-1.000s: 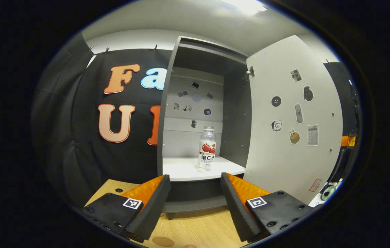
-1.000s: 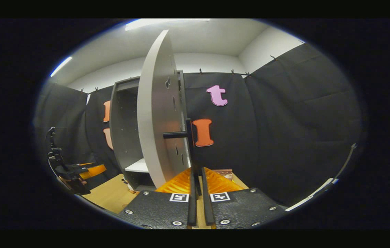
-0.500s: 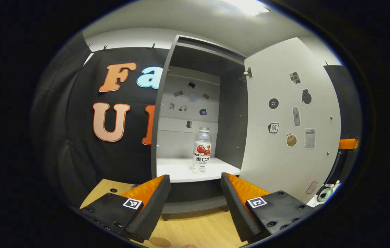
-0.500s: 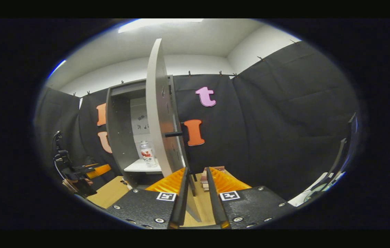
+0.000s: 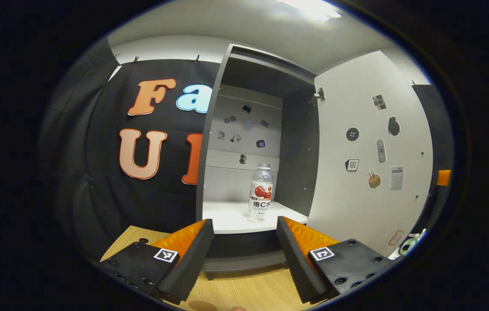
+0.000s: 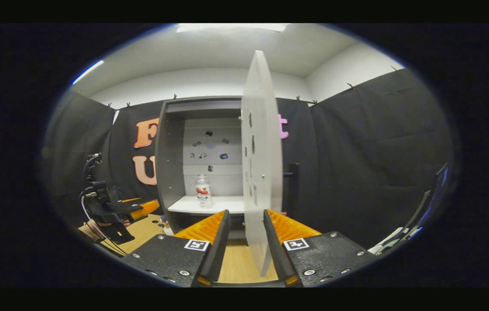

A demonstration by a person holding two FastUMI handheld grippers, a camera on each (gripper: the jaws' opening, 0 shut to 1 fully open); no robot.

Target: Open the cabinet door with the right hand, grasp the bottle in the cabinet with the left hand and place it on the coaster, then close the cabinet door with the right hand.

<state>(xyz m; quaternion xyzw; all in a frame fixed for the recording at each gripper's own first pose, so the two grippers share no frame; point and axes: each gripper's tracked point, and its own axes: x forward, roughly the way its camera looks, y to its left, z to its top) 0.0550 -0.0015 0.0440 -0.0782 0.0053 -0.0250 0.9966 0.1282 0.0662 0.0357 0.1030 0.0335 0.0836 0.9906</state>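
The grey cabinet (image 5: 212, 142) stands open, its white door (image 5: 369, 164) swung out to the right. A clear bottle (image 5: 260, 192) with a red-and-white label stands upright on the white shelf (image 5: 227, 216). My left gripper (image 5: 244, 250) is open, low in front of the shelf and well short of the bottle. A brown coaster (image 5: 201, 305) peeks in at the bottom edge. In the right gripper view the door (image 6: 258, 172) is edge-on and its lower edge runs between the fingers of my open right gripper (image 6: 244, 242). The black handle (image 6: 292, 181) sits behind the door.
The cabinet rests on a light wooden table (image 5: 244, 289). Black cloth walls close in the booth on the left and right. In the right gripper view the left gripper (image 6: 141, 209), held by a hand, hovers left of the cabinet, and the bottle (image 6: 202, 196) stands inside.
My right gripper let go of the door handle, opened and drew back. The door swung wider open. The left gripper shifted only slightly.
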